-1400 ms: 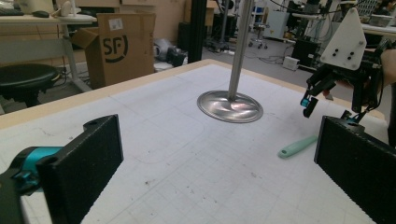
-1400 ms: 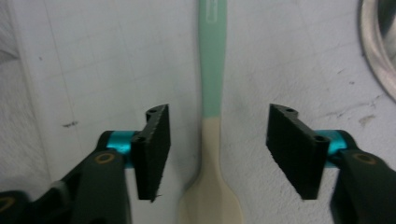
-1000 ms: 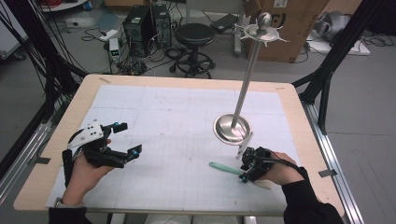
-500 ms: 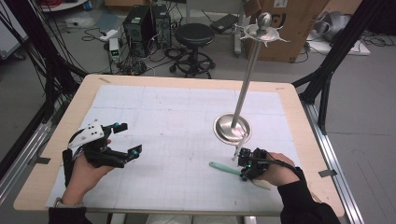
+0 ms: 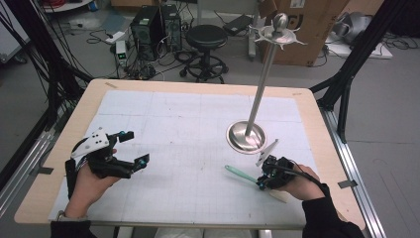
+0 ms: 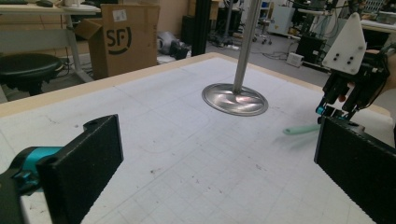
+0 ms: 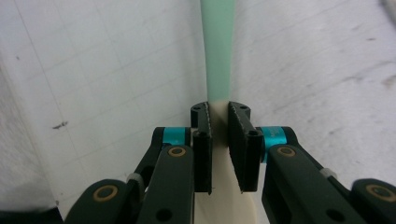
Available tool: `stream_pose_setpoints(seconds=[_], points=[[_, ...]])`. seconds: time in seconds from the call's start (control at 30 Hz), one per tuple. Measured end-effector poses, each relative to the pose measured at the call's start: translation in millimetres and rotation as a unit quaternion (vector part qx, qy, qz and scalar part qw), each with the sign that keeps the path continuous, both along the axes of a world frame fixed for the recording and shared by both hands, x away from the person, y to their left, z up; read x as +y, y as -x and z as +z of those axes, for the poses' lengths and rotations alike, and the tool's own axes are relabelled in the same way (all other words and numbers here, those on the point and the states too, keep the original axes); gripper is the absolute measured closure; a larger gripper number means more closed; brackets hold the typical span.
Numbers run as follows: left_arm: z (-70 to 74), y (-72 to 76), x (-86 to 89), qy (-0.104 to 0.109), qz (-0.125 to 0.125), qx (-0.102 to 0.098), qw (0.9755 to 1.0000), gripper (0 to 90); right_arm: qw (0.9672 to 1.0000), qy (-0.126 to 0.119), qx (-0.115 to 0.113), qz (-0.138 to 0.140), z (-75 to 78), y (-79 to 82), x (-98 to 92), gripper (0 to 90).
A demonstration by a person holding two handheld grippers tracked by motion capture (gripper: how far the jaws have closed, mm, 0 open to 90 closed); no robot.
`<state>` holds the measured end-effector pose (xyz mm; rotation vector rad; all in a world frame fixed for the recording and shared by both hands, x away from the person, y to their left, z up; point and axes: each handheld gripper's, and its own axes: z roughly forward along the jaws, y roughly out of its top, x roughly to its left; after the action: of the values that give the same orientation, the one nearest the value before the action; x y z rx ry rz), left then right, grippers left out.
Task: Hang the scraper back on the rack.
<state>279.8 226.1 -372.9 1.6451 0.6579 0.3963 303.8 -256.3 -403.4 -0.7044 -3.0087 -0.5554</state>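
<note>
The right hand-held gripper [image 5: 266, 179] has settled low over the green-handled utensil [image 5: 241, 174], lying at five o'clock on the tabletop [image 5: 188, 129] near the metal stand [image 5: 246, 136]; a grasp looks imminent. The right gripper view shows what the high view cannot: its jaws bracket the utensil's neck, contact uncertain. The left hand-held gripper [image 5: 130, 151], at eight o'clock, stays released.

Your table [image 5: 64, 148] carries a white grid mat [image 5: 173, 148]; on it, a stand [image 5: 246, 136] at two o'clock, a spatula [image 5: 240, 173] at four.
</note>
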Motion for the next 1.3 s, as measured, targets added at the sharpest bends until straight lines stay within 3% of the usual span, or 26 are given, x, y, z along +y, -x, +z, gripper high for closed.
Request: stream_pose_setpoints(seconds=[0.2, 0.37, 0.53, 0.77, 1.0, 1.3], points=[[0.0, 0.1, -0.4, 0.001, 0.000, -0.001, 1.0000, 1.7, 0.9961, -0.068, -0.039, -0.041, 14.4, 0.3, -19.2, 80.3], [-0.4, 0.2, -1.7, 0.000, 0.000, 0.000, 1.0000, 1.7, 0.9861, -0.134, -0.076, -0.062, 25.6, 1.4, -30.7, 80.2], [-0.4, 0.3, -1.9, 0.000, 0.000, 0.000, 1.0000, 1.7, 0.9726, -0.189, -0.101, -0.090, 32.8, 1.4, -41.5, 80.2], [-0.2, 0.7, -1.9, 0.000, 0.000, -0.001, 1.0000, 1.7, 0.9477, -0.260, -0.151, -0.106, 45.1, 3.5, -53.2, 80.3], [-0.5, 1.1, -2.6, -0.001, 0.000, -0.002, 1.0000, 1.7, 0.9284, -0.297, -0.184, -0.126, 57.5, 2.8, -61.7, 80.3], [-0.9, 2.1, -3.7, -0.003, -0.002, -0.001, 1.0000, 1.7, 0.9061, -0.325, -0.224, -0.152, 76.9, -1.4, -75.1, 80.3]])
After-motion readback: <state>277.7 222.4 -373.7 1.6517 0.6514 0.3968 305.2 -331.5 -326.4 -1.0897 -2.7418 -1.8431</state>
